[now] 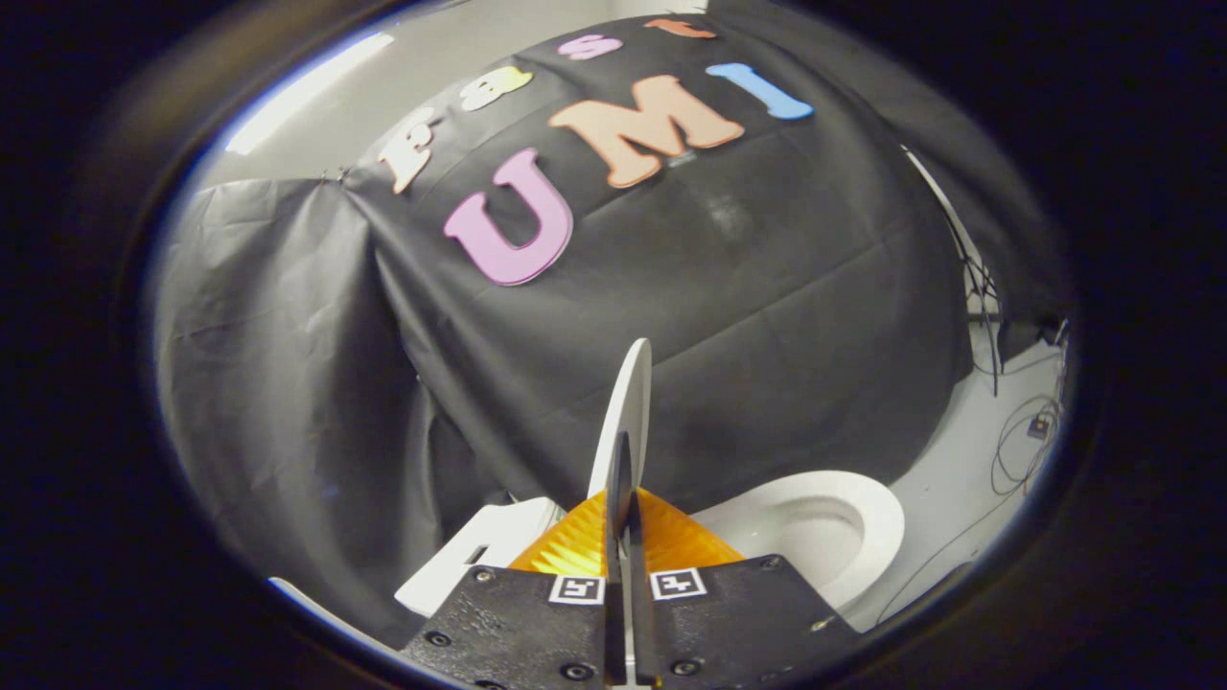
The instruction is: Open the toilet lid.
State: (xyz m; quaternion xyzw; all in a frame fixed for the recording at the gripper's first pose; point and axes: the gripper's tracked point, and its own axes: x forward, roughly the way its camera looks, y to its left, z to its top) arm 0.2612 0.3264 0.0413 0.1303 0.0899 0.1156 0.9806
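Nearest the camera, the gripper [621, 522] has its two fingers [585, 546] pressed together on the edge of the thin white plastic toilet lid [628, 412], which runs between them as a narrow slab seen edge-on. Both fingers press on the lid, one from the left and one from the right, with no open gap showing beside it. Small square black-and-white marker tags [576, 588] sit on the dark finger mounts just behind the grip.

That lid stands raised, nearly upright, rising from between the fingers to a rounded top against the black cloth wall [767, 316] beyond. To the right of the fingers and a little farther off lies the white oval toilet seat [877, 522], with the hollow of the white bowl [796, 532] open to view inside it. To the left of the fingers, close by, is a white boxy part of the toilet [484, 556]; I cannot tell what part it is. Far right, thin dark cables [1021, 441] trail across the pale floor [944, 479] near the foot of the cloth.
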